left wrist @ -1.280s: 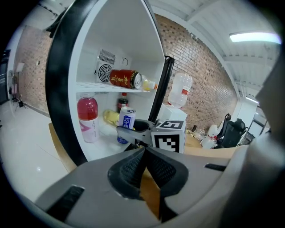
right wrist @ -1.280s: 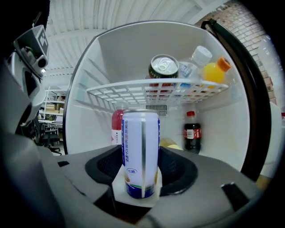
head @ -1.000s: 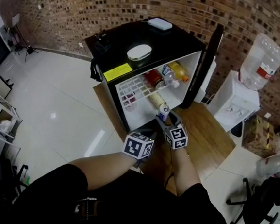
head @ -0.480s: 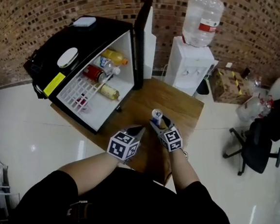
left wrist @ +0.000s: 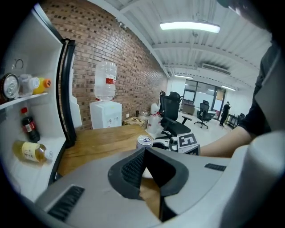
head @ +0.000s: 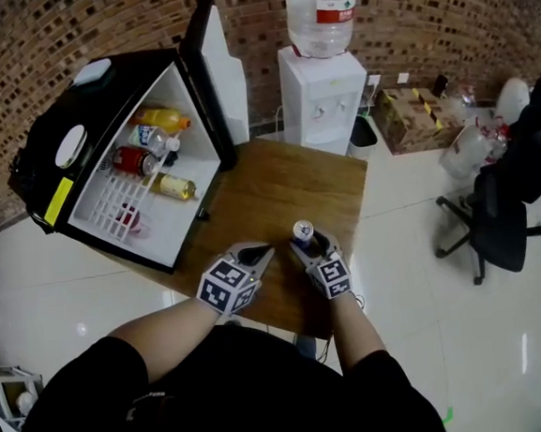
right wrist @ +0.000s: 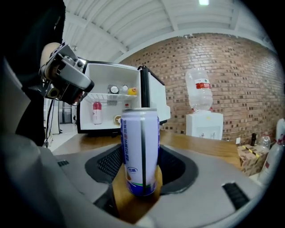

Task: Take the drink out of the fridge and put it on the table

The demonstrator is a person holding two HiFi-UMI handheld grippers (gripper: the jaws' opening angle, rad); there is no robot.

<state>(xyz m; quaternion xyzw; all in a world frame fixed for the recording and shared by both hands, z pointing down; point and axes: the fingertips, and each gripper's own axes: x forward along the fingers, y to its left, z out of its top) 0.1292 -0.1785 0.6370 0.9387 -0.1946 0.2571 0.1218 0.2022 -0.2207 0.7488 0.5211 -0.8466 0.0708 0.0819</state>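
Observation:
A tall white-and-blue drink can [right wrist: 141, 151] stands upright between my right gripper's [right wrist: 141, 178] jaws, whose pads press on its sides. In the head view the can [head: 303, 229] is over the near part of the wooden table [head: 286, 181], in the right gripper [head: 307, 240]; I cannot tell whether its base touches the wood. My left gripper [head: 256, 253] hovers just left of it, its jaws shut on nothing. The left gripper view shows the can's top [left wrist: 144, 141] beyond the closed left gripper [left wrist: 144, 153]. The black mini fridge [head: 110, 206] stands open on the left.
Several bottles [head: 143, 160] lie on the fridge's shelves, and its door [head: 204, 75] swings out over the table's far left. A water dispenser [head: 324, 93] stands behind the table. An office chair [head: 497, 219] and clutter sit on the right.
The can has come away from the fridge's opening and now sits over the near table edge. Both grippers moved with it, and the view has swung right, away from the fridge.

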